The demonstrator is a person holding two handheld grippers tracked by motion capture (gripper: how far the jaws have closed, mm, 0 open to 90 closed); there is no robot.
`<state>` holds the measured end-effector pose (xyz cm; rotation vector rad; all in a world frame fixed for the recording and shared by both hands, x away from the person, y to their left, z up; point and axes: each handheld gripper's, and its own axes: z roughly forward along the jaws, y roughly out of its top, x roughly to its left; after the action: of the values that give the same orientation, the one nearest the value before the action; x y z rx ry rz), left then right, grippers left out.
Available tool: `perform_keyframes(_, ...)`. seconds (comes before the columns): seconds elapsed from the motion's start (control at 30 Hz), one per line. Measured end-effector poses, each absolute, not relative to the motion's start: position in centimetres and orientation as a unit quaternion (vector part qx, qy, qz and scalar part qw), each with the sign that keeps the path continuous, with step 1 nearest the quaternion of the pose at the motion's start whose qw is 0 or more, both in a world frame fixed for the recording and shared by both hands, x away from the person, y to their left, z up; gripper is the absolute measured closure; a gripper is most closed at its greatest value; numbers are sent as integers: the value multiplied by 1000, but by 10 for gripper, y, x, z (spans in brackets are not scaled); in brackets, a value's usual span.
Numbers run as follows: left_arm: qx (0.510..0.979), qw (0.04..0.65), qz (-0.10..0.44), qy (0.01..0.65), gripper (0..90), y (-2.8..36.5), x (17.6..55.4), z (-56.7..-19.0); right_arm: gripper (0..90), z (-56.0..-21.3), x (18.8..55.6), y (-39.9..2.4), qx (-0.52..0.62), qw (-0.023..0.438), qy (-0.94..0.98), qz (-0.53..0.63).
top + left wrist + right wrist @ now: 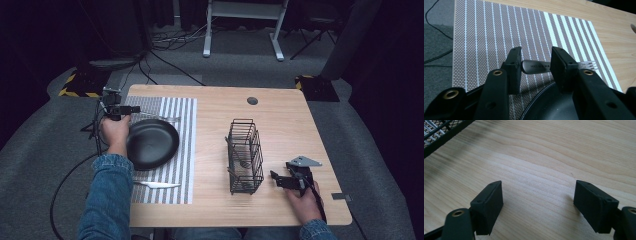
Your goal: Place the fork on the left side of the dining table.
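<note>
A silver fork lies on the striped placemat just beyond the black plate. Its tines point right. In the left gripper view my left gripper is open, and the fork's handle shows in the gap between the jaws and runs on behind the right one. In the high view the left gripper sits at the plate's far left rim, next to the fork. My right gripper rests open on bare wood to the right of the wire basket. Nothing is between the right gripper's jaws.
A white-handled knife lies on the placemat's near edge. The black wire basket's corner is close to the right gripper, and something dark lies inside the basket. A grommet hole sits at the table's far side. Cables trail off the table's left.
</note>
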<state>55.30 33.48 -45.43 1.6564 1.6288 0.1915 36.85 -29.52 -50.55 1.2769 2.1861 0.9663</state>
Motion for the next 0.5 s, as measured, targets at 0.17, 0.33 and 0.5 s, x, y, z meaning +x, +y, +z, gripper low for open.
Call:
perform_keyframes(0.17, 652, 392, 81, 644, 603, 336, 553, -455, 237, -505, 369, -295, 460, 214, 788, 348)
perform_keyframes(0.33, 637, 404, 76, 652, 589, 341, 550, -454, 237, -505, 369, -295, 460, 214, 788, 348)
perform_keyframes(0.5, 632, 414, 90, 648, 582, 341, 548, -447, 237, -505, 369, -295, 460, 214, 788, 348)
